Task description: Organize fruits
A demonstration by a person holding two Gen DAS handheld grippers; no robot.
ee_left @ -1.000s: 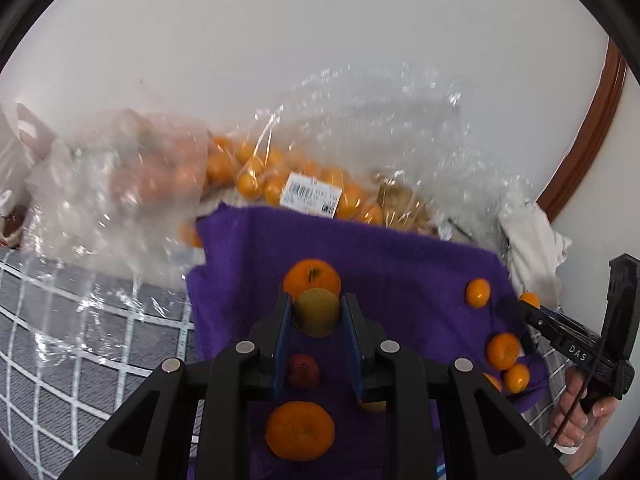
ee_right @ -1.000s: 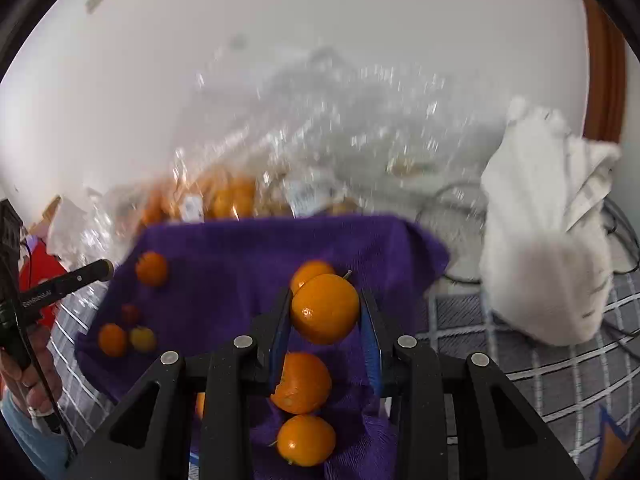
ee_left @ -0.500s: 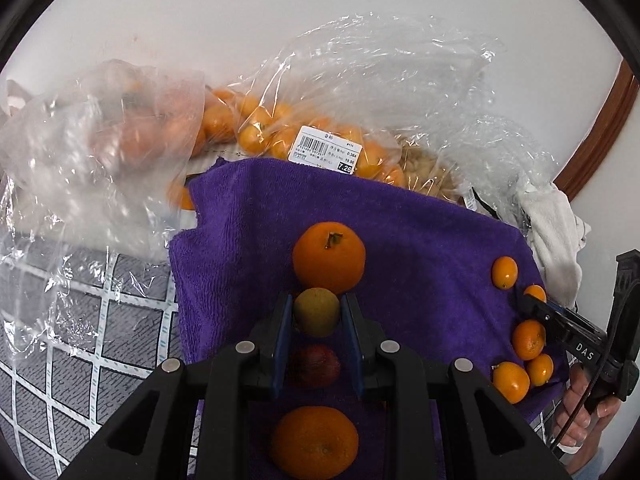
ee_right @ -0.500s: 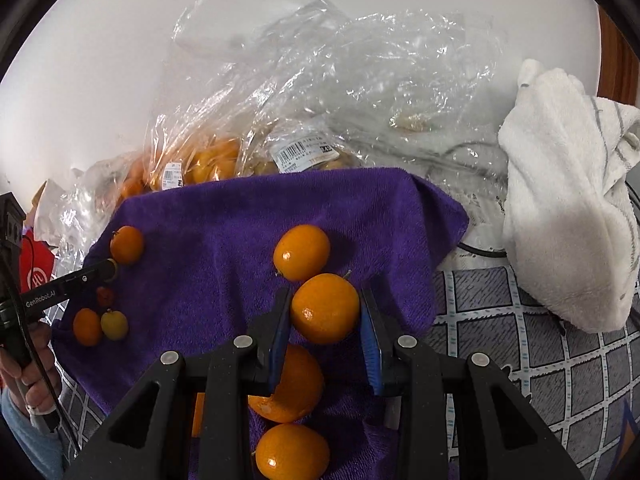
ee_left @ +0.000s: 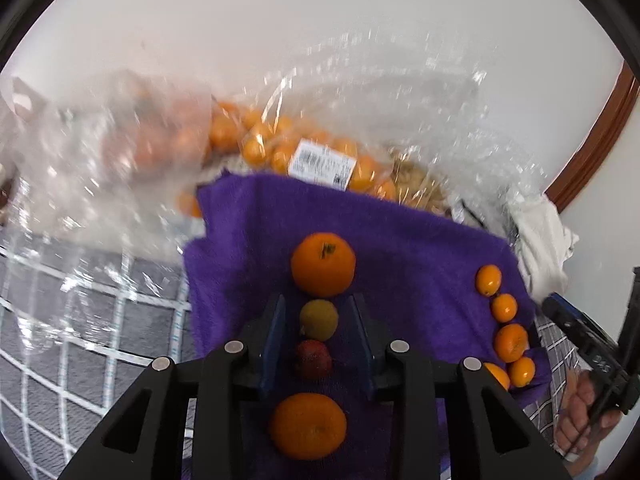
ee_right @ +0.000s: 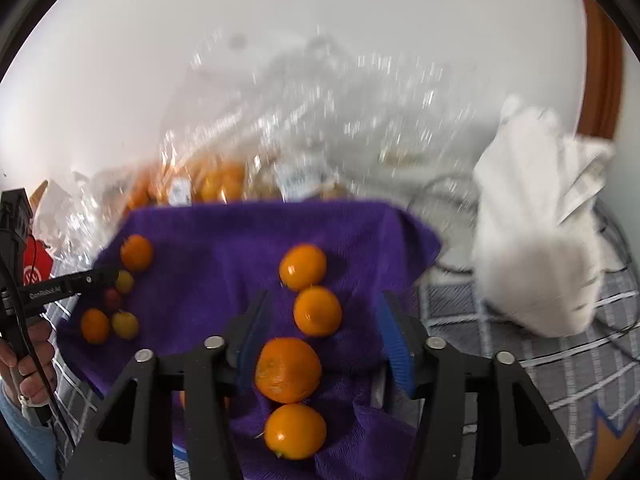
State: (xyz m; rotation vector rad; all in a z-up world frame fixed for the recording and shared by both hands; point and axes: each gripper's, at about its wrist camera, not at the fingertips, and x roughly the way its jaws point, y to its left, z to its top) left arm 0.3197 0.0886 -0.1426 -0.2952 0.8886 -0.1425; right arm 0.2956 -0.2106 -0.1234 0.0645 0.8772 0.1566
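A purple towel [ee_left: 400, 248] [ee_right: 224, 248] holds two rows of fruit. My left gripper [ee_left: 319, 312] is open around a small yellow-green fruit [ee_left: 319, 319] that lies on the towel, in line with an orange [ee_left: 323, 264], a red fruit [ee_left: 313, 358] and another orange [ee_left: 308, 426]. My right gripper [ee_right: 320, 314] is open wide and empty; an orange [ee_right: 318, 311] lies between its fingers, in a row with three more oranges [ee_right: 303, 267] [ee_right: 288, 370] [ee_right: 295, 431]. The right gripper shows in the left wrist view [ee_left: 560, 312].
Clear plastic bags [ee_left: 304, 152] of oranges lie behind the towel against the white wall. A white cloth bundle [ee_right: 536, 240] sits right of the towel. A grey checked cover [ee_left: 80, 320] lies under everything. Cables [ee_right: 440, 188] run behind the towel.
Both grippers have opened. The right one let go of its orange, which now lies in the row. The left one let go of the yellow-green fruit. Both cameras pulled back slightly.
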